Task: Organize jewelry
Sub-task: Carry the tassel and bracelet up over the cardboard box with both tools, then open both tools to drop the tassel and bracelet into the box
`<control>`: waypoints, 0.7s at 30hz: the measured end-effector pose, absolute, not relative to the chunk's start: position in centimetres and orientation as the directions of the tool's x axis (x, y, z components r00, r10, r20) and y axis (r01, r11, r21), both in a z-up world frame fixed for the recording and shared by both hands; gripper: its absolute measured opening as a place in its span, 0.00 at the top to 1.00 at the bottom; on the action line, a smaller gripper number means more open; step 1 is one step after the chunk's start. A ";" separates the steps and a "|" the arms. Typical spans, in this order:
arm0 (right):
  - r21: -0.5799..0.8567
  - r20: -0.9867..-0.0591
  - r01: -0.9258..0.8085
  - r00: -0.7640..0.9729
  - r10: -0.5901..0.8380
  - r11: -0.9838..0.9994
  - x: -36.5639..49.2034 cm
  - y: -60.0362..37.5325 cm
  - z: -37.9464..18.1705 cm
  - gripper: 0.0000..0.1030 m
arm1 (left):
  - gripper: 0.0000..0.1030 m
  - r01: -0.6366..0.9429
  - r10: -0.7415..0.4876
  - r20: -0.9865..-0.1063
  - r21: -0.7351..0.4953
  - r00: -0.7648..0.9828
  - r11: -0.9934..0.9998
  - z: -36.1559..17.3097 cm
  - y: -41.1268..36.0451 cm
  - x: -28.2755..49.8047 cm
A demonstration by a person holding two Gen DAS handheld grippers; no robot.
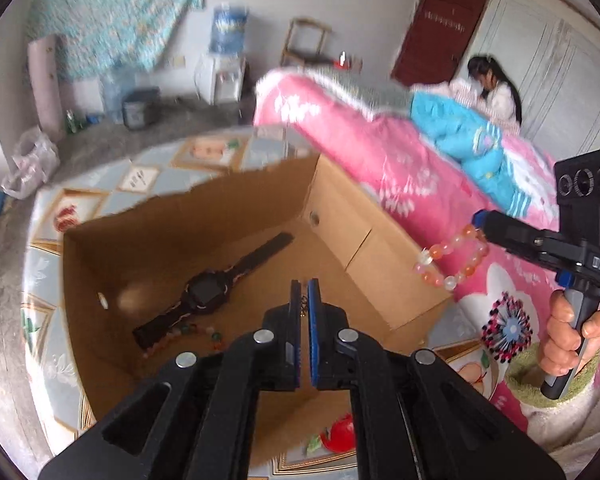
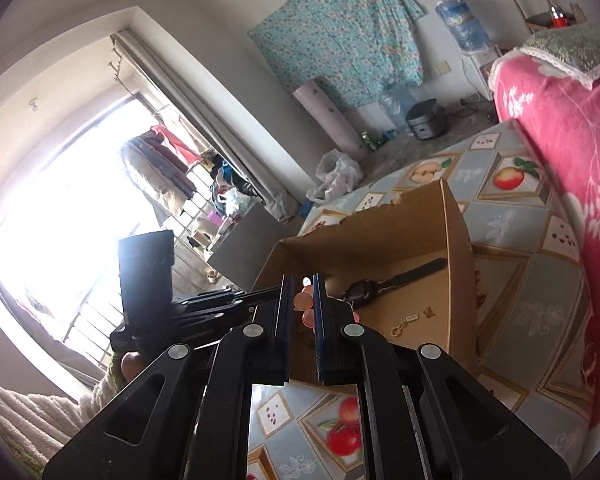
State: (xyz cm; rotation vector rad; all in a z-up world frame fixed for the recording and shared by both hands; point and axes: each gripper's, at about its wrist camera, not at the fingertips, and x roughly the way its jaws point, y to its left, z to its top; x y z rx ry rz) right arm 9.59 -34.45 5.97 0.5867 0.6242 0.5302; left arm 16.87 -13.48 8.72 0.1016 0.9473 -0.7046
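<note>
My right gripper [image 1: 480, 218] clamps the bead bracelet [image 1: 452, 258] just outside the cardboard box [image 1: 364, 240]; the left gripper [image 1: 305, 292] is closed. The watch [image 1: 204, 296] already lies inside; the bracelet remains.

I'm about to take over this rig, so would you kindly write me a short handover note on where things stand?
Left gripper: shut, with a thin gold chain pinched at its tips, above the cardboard box.
Right gripper: shut on the pink-and-clear bead bracelet, held in the air beside the box's right wall.
In the box: black wristwatch, small loose beads, gold clasp piece.
Done: the watch and small pieces are in the box.
Left: put the bracelet and the chain into the box.
</note>
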 end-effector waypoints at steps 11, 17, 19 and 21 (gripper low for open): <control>0.659 -0.444 -0.250 0.632 0.636 0.709 13.1 -35.9 3.5 0.93 | 0.97 0.515 -0.356 -0.932 -0.270 0.073 0.813 -0.3 -17.9 27.3; 0.657 -0.471 -0.237 0.613 0.635 0.716 13.3 -36.2 3.4 0.93 | 0.71 0.480 -0.329 -0.944 -0.299 -0.023 0.825 -2.5 -17.9 27.9; 0.654 -0.483 -0.236 0.601 0.637 0.719 13.3 -35.8 3.5 0.93 | 0.56 0.484 -0.335 -0.942 -0.290 0.007 0.826 -1.6 -17.4 27.4; 0.645 -0.502 -0.237 0.586 0.636 0.726 13.4 -35.5 3.6 0.93 | 0.50 0.479 -0.348 -0.937 -0.292 0.031 0.828 -0.6 -16.6 27.0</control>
